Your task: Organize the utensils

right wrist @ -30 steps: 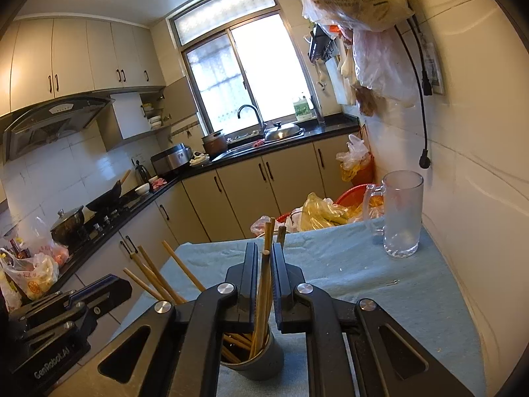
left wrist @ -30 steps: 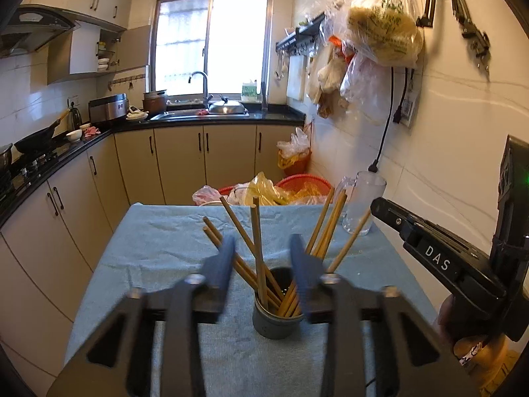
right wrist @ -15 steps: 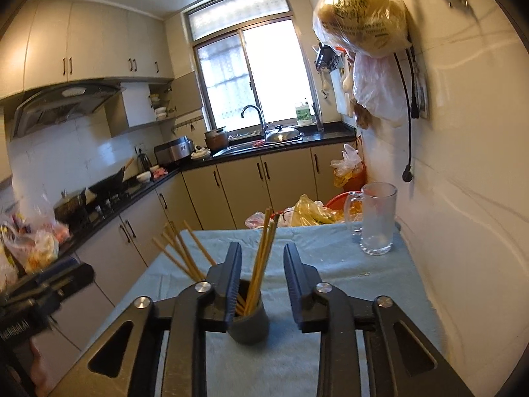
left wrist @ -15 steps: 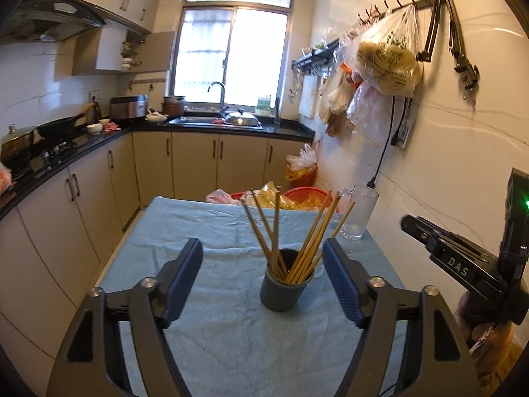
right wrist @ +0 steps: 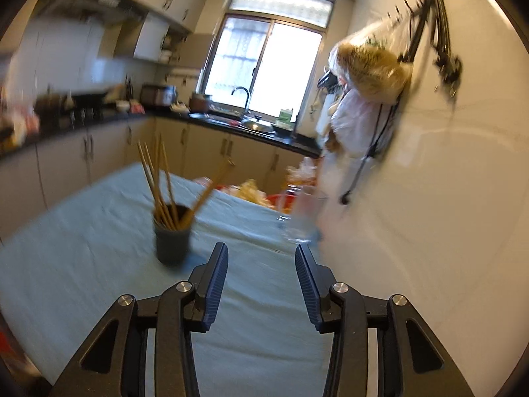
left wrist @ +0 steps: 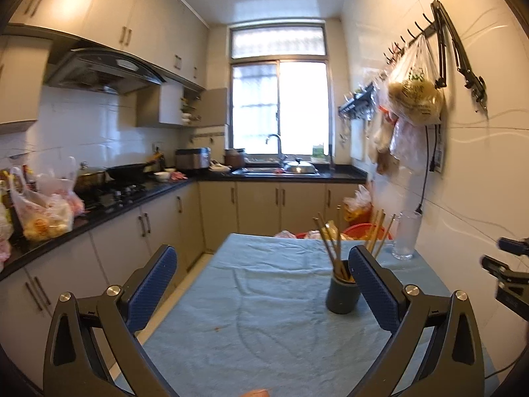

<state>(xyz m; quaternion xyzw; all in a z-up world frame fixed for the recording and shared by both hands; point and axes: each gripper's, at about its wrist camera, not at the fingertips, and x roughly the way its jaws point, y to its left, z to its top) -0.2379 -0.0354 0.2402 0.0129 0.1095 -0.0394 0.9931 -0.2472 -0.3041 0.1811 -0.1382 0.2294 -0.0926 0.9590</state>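
A dark grey cup (left wrist: 342, 294) (right wrist: 172, 243) stands upright on the blue cloth and holds several wooden chopsticks (left wrist: 330, 248) (right wrist: 158, 182) that fan out at the top. My left gripper (left wrist: 264, 271) hangs well short of the cup, its jaws opening wide, with nothing between them; the cup shows just inside its right finger. My right gripper (right wrist: 261, 264) is to the right of the cup and nearer the wall, its jaws opening too and empty. The right gripper (left wrist: 509, 274) also shows at the right edge of the left wrist view.
A clear glass mug (left wrist: 406, 235) (right wrist: 302, 215) stands by the white wall at the table's far right. The table (left wrist: 264, 330) carries a blue cloth. Red baskets with bags (left wrist: 363, 230) sit behind it. Kitchen counters (left wrist: 99, 205) run along the left and back.
Both grippers drew back from the cup and opened. The right one let go of the chopsticks it pinched, which now stand in the cup, then swung right and rolled.
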